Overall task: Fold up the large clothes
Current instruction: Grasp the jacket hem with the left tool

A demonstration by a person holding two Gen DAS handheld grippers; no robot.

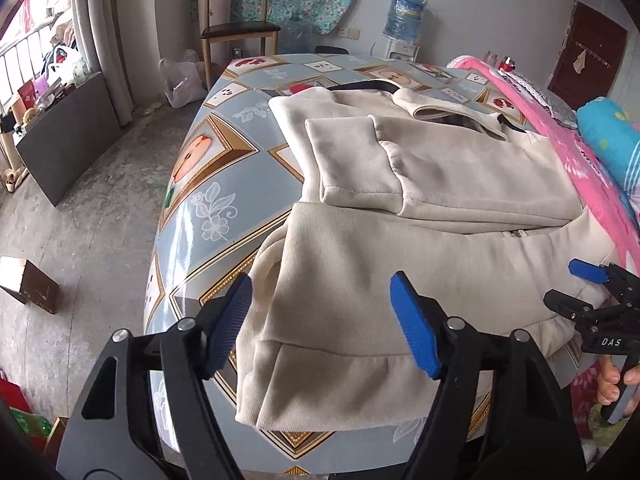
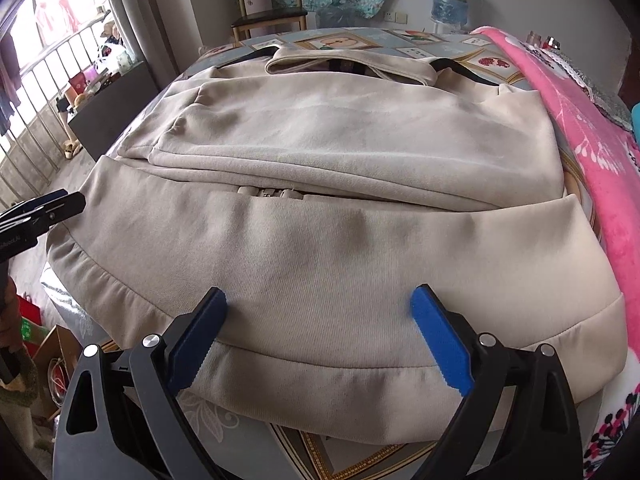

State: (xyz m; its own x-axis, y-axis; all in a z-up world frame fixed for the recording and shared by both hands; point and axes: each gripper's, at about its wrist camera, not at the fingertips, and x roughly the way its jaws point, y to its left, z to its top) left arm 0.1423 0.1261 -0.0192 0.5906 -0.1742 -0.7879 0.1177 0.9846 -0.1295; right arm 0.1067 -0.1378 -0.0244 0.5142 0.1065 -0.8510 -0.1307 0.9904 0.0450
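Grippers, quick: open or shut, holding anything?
Left gripper: open, holding nothing, over the near left hem of the beige jacket.
Right gripper: open, holding nothing, over the hem's middle.

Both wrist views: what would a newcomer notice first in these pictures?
First, the big beige jacket spread across the patterned table, its sleeves folded in over the body. Next, the blue-tipped left gripper and right gripper, both with jaws open over the near hem and holding nothing. Then the bright pink blanket along the table's right side.
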